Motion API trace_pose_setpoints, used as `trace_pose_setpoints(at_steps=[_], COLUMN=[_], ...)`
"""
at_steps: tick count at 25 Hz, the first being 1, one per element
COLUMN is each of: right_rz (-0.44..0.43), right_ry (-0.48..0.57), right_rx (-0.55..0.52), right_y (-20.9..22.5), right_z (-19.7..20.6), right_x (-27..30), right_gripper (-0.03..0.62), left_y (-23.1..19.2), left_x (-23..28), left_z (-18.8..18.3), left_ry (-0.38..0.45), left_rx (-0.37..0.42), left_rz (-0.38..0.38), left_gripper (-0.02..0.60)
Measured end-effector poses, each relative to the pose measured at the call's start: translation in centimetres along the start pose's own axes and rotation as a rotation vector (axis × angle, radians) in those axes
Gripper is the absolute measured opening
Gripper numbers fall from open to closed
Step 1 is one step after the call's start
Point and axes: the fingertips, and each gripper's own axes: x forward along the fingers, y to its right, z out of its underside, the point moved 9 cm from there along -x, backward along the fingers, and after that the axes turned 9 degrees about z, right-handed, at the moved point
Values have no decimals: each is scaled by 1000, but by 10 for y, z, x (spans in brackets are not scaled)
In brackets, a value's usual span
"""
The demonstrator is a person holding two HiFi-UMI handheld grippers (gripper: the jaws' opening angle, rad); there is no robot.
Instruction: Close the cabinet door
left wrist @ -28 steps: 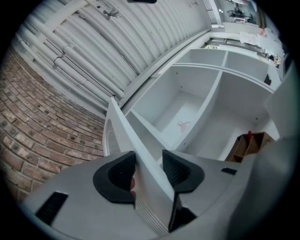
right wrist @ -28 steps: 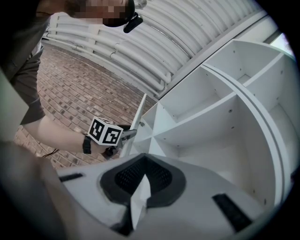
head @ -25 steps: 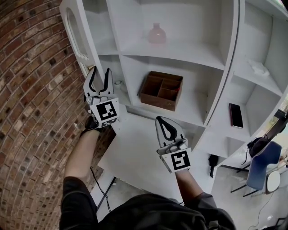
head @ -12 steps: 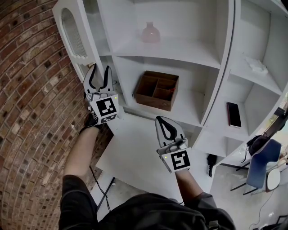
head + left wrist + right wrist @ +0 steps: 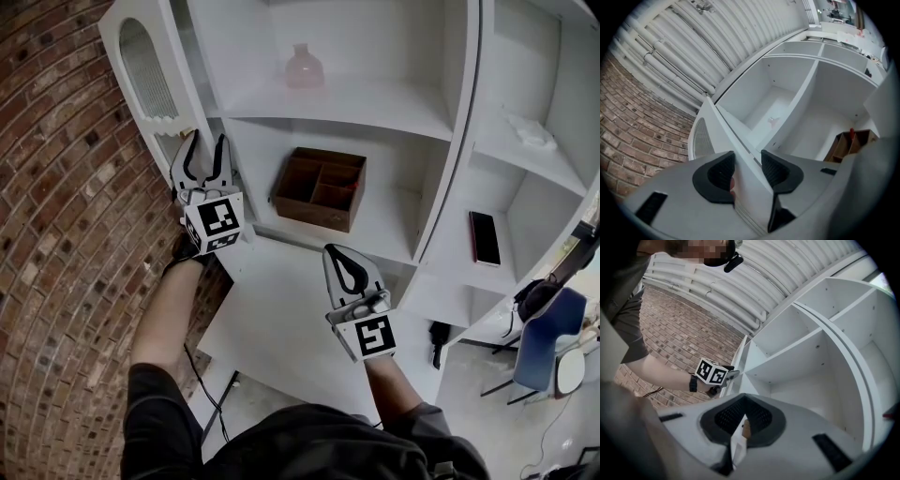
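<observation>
Left arm stretched forward, left gripper tilted upward, jaws just closing and clamped astride the door edge. The door hangs open at the cabinet's left by the brick wall — long axis upright, free edge toward the person. Right gripper hovers lower, jaws clenched together.

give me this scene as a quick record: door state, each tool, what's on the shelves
door: cabinet door open, swung out toward the brick wall
left tool: on the door's free edge; jaws have just been closing, with the edge between them and the pads against both faces
right tool: shut, nothing held, in front of the shelves
upper shelf: pink vase
middle shelf: wooden divided box
right section: dark flat item
task status: door not yet closed
</observation>
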Motion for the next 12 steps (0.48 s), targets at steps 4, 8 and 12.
trace_pose_setpoints(at_steps=[4, 8, 12], right_rz=[10, 19, 31], right_ry=[-7, -11, -14], right_rx=[3, 4, 2], right_y=[4, 7, 13], right_z=[3, 5, 8], right_x=[-2, -3, -3], right_gripper=[-2, -2, -2], left_y=[3, 6, 9], left_x=[5, 12, 18], left_z=[1, 2, 3], left_ry=[-4, -4, 0], left_rx=[-5, -16, -16], left_rz=[8, 19, 24], left_gripper=[166, 167, 167])
